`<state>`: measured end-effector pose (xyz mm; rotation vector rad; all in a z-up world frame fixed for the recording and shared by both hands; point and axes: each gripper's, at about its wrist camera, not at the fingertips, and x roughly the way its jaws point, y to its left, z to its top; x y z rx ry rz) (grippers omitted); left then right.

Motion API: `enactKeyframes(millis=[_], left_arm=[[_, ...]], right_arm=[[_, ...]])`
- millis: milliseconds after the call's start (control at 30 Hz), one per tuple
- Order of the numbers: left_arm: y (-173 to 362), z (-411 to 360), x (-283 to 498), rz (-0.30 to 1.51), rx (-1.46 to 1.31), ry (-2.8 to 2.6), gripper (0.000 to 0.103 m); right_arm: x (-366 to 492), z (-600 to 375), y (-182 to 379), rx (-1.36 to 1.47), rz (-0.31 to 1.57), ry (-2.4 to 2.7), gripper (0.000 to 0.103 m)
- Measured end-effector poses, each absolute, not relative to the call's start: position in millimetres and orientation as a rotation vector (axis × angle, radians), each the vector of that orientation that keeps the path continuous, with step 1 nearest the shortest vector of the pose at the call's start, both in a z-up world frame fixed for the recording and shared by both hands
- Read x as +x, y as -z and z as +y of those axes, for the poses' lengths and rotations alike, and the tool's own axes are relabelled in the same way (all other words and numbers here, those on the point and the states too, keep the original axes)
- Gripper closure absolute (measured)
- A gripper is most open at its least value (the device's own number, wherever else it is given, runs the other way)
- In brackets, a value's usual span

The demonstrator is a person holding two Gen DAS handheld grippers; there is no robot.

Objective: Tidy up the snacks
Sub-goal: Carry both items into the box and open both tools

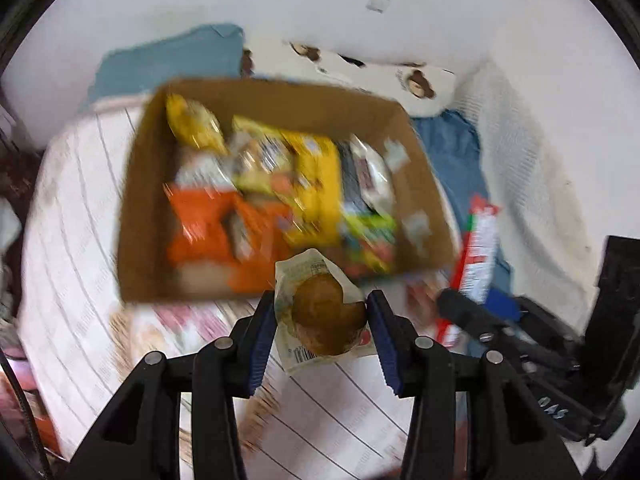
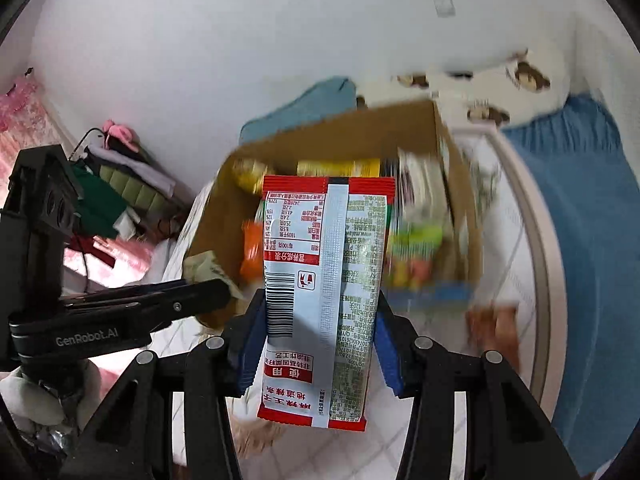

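— Where now?
— Wrapped bun (image 1: 320, 312) clamped in left gripper (image 1: 321, 316), red-and-white sachet (image 2: 324, 300) clamped in right gripper (image 2: 320, 320); cardboard box (image 1: 152, 200) at twelve o'clock.
— Progress?
— Probably halfway: box already full of packets, both snacks not yet placed.

The cardboard box (image 1: 144, 208) stood open-topped, access from above unobstructed. Snack packets (image 1: 312, 184) covered its floor. The near wall (image 1: 192, 286) barred level entry.

Red-and-white packet (image 2: 324, 296), brown cardboard box (image 1: 140, 208)
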<state>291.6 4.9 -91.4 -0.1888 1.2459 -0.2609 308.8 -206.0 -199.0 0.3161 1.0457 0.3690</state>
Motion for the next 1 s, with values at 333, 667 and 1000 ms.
enactKeyframes(millis=[333, 667, 1000], left_arm=[[142.1, 19.0, 373.6, 1.428, -0.260, 0.209, 0.060], [177.9, 7.3, 396.4, 1.547, -0.272, 0.217, 0.036], [168.0, 19.2, 383.0, 1.476, -0.196, 0.160, 0.014]], right_arm=[[404.6, -171.0, 252.1, 0.296, 1.169, -0.328, 0.051], [438.1, -171.7, 294.1, 0.329, 1.326, -0.293, 0.009], [436.0, -185.3, 284.8, 0.188, 1.319, -0.198, 0.004]])
